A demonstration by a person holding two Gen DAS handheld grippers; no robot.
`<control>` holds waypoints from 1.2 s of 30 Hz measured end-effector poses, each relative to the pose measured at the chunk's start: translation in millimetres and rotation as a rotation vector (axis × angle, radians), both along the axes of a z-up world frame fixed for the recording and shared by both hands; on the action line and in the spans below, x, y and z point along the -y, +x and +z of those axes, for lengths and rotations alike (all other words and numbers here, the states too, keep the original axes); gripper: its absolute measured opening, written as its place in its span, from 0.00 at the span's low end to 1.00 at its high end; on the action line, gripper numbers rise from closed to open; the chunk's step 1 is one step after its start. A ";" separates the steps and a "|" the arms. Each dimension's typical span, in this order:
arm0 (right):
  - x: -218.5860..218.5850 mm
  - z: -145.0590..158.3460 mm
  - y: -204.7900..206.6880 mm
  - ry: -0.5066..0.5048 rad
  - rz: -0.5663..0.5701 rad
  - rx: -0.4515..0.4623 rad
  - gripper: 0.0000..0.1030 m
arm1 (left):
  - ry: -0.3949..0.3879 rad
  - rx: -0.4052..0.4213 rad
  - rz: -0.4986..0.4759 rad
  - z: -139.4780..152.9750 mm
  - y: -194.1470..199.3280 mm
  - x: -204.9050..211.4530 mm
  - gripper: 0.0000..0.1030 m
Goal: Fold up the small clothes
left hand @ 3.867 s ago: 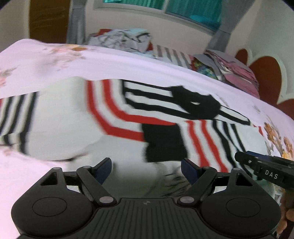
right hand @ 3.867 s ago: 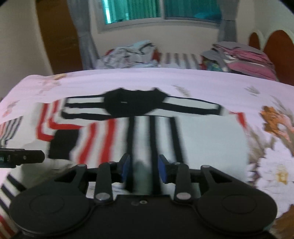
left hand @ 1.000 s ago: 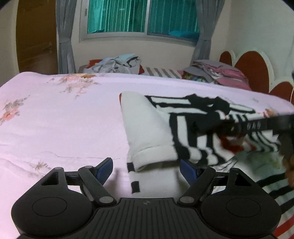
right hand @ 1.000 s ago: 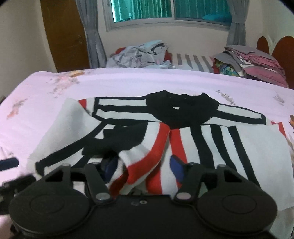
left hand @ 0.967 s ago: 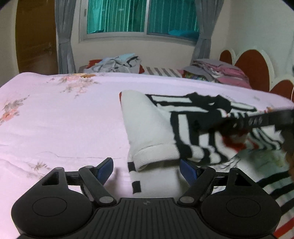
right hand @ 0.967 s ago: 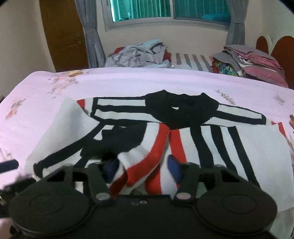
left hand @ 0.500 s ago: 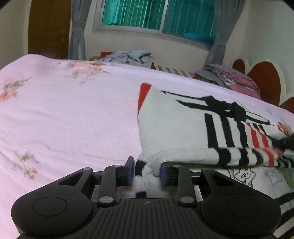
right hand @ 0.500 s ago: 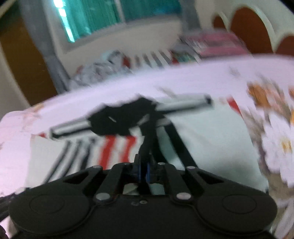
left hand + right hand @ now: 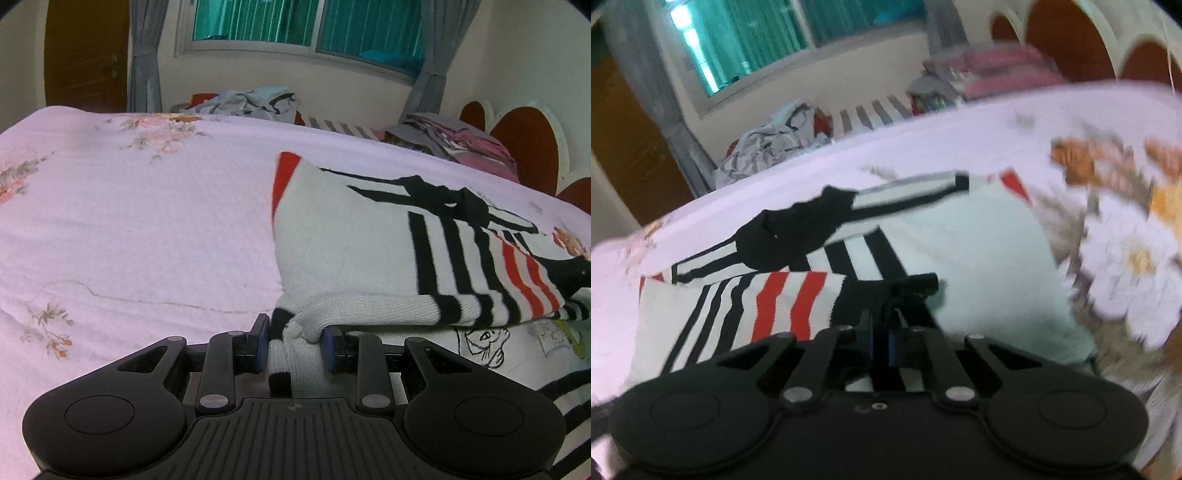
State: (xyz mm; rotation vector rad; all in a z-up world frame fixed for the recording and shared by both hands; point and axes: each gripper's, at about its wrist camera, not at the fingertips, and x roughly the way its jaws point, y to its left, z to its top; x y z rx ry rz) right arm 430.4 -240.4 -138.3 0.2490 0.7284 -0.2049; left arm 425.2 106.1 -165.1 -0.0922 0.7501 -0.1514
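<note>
A home bedroom: bed under pink floral sheet, scalloped headboard, curtained window, wooden door, heaped clothes along the far edge.

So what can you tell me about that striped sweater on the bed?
The sweater looks like a white knit with black and red stripes, a black collar and ribbed cuffs. It lies on the pink floral bedspread, partly folded, one sleeve laid across its front. The left gripper pinches a bunched white and black edge at its near corner; the right gripper is shut on a black part of it.
</note>
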 end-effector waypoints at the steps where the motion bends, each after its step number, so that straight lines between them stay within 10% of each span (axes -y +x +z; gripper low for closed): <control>1: 1.2 -4.0 0.8 -0.012 -0.004 -0.026 0.07 | -0.002 -0.012 -0.005 1.3 0.2 0.2 0.28; 6: 11.9 -2.9 -4.5 0.032 -0.014 -0.038 0.23 | -0.058 -0.058 -0.029 13.5 -6.8 -7.6 0.32; 10: 22.3 9.5 -8.7 0.067 -0.011 0.005 0.35 | -0.103 -0.032 0.011 31.8 -15.5 -21.0 0.65; 19: 41.5 -12.7 9.1 0.171 -0.052 -0.045 0.44 | -0.173 -0.052 0.074 29.3 46.5 -9.3 0.66; 25: 34.1 -9.4 18.1 0.145 -0.018 -0.034 0.11 | -0.199 -0.054 0.148 8.1 97.9 -2.4 0.65; 29: 28.0 -3.9 16.4 0.073 0.015 -0.003 0.08 | -0.190 -0.039 0.167 -1.8 122.0 1.4 0.46; 36: 30.9 -14.1 24.2 -0.041 -0.002 -0.039 0.07 | -0.121 0.001 0.195 -11.7 140.8 6.6 0.45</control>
